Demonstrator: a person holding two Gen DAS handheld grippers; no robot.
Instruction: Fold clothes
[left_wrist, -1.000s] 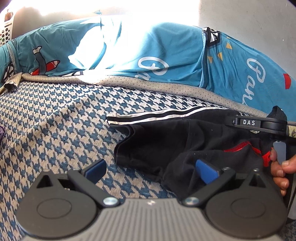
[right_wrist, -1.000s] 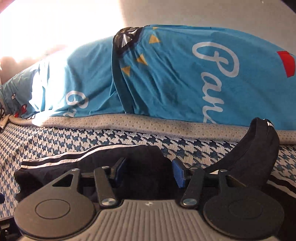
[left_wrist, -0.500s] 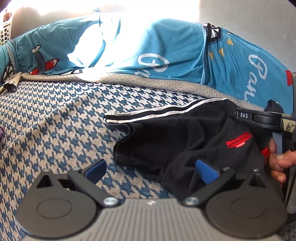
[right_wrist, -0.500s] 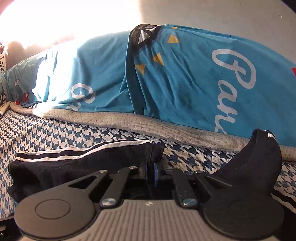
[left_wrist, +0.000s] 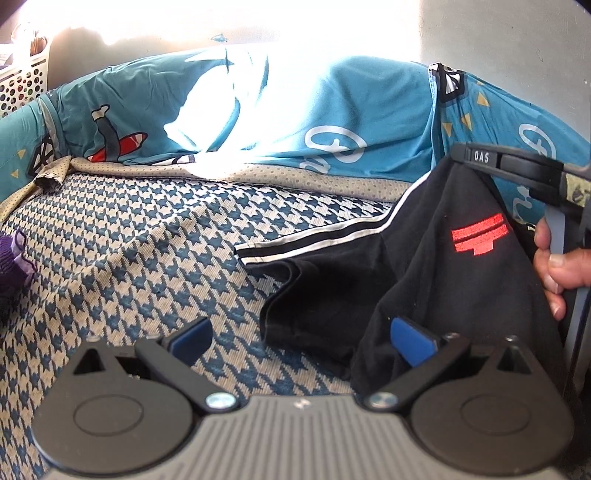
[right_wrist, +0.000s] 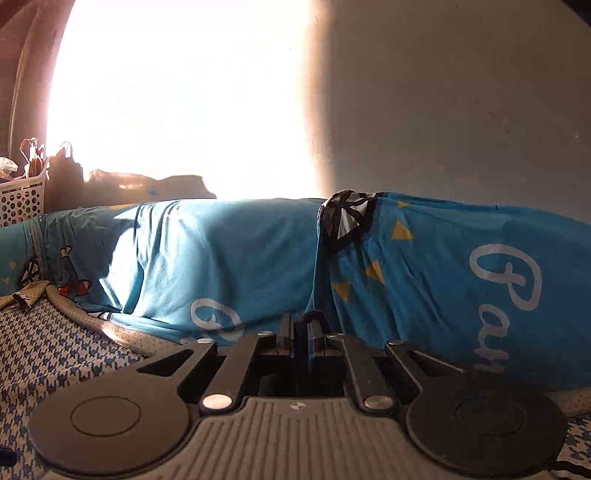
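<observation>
Black garment (left_wrist: 424, 266) w/ white stripes, red logo (3 o'clock). Bed cover (left_wrist: 129, 236): blue-beige houndstooth. Pillows (left_wrist: 332, 122) at 12: teal, white script, yellow triangles.

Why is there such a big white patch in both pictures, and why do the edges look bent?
Right wrist view: sunlight on the wall is blown out to pure white, detail lost. Left wrist view: the same glare washes over the blue pillow, while the black garment stays dark and its folds are hard to read. Both views: a fisheye lens curves straight lines and darkens the corners.
</observation>
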